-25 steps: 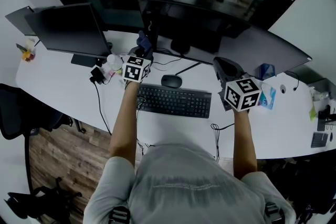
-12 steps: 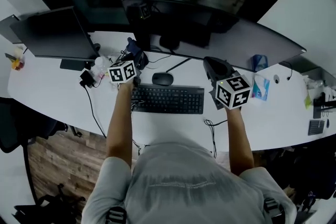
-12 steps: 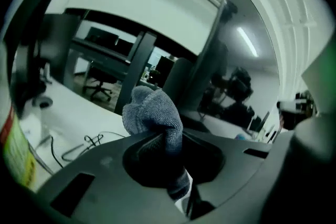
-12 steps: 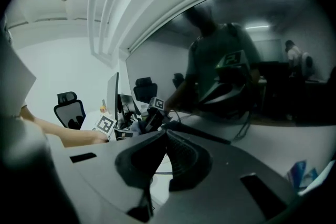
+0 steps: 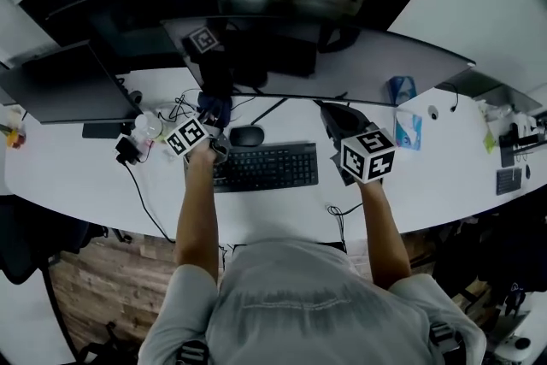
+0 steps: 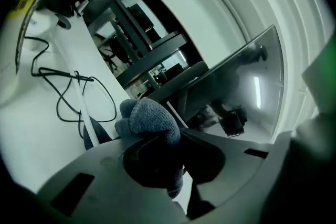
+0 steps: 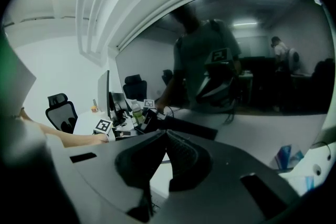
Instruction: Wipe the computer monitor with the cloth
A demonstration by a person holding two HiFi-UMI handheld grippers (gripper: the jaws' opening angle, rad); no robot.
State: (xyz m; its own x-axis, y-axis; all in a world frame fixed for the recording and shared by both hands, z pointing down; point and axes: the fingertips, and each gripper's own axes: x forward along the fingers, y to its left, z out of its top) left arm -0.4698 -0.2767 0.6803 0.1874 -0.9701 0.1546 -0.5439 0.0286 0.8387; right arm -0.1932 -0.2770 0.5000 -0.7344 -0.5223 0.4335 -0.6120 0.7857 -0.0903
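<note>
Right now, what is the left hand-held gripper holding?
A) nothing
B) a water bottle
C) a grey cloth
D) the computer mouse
C: in its own view, the left hand-held gripper has its jaws closed on a bunched grey cloth.

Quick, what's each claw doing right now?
Left claw: closed on the cloth.
Right claw: closed, empty.
</note>
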